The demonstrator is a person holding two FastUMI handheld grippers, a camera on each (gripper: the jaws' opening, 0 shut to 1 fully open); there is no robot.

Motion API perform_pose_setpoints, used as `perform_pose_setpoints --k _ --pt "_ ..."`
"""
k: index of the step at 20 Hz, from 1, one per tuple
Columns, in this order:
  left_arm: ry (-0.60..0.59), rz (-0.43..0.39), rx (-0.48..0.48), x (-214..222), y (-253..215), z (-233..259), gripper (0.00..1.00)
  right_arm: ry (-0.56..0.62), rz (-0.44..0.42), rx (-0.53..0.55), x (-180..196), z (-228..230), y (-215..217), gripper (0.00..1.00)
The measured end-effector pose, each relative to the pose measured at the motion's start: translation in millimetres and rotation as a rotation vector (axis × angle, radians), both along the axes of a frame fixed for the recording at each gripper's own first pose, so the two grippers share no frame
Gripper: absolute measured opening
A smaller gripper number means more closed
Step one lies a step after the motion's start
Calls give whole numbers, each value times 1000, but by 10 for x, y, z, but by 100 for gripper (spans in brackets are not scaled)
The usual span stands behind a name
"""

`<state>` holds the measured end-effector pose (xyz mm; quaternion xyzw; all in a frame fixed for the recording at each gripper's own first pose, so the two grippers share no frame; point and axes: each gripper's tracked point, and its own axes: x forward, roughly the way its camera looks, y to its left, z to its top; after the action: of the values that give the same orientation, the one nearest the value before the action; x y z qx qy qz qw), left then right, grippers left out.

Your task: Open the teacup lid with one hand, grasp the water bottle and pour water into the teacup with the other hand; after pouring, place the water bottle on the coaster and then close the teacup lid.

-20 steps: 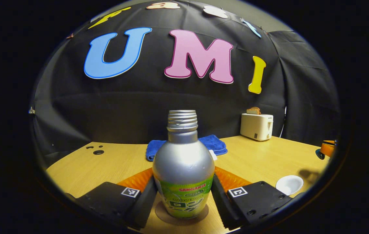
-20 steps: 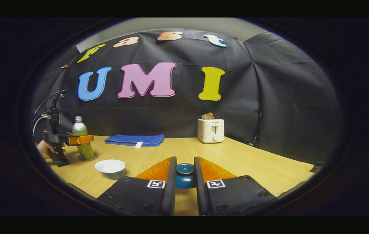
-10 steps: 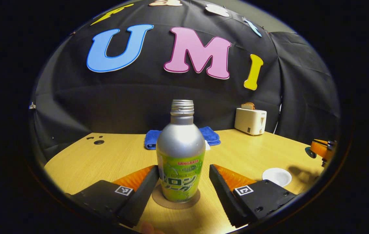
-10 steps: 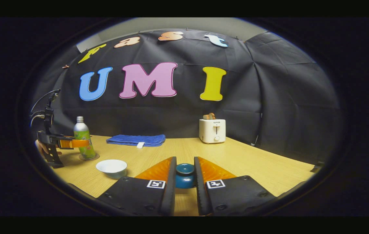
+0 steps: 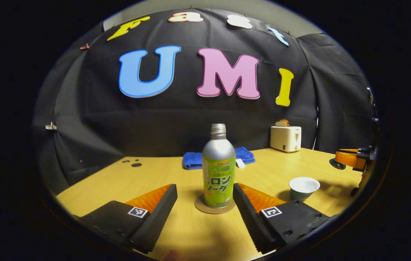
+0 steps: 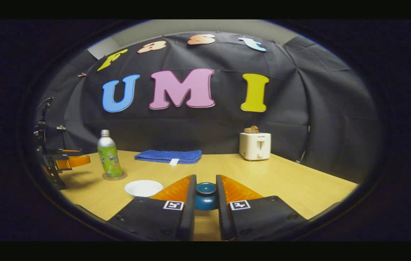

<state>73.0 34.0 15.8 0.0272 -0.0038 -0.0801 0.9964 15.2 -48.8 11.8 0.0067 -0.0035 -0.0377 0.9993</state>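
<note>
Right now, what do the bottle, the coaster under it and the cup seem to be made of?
The bottle looks like matte silver metal with a threaded neck and a glossy green label. The coaster looks like dull brown cork or card. The cup looks like glazed ceramic, white inside.

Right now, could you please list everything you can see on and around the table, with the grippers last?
Water bottle: one, silver with a green label, cap off, upright on the coaster.
Coaster: one, brown, round, under the bottle.
Teacup: one, white inside, open, on the table to the right of the bottle in the left gripper view.
Teacup lid: one, dark blue, held by its knob.
Towel: one, blue, folded, at the back of the table.
Toaster: one, white, with toast in it, back right.
Table: one, light wood.
Left gripper: one, open, short of the bottle and not touching it.
Right gripper: one, shut on the lid's knob.
</note>
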Motion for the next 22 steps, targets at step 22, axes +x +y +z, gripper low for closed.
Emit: perform_pose_setpoints --k 22 --pt "17 77 -51 -33 544 -191 96 199 169 -104 557 -429 1080 31"
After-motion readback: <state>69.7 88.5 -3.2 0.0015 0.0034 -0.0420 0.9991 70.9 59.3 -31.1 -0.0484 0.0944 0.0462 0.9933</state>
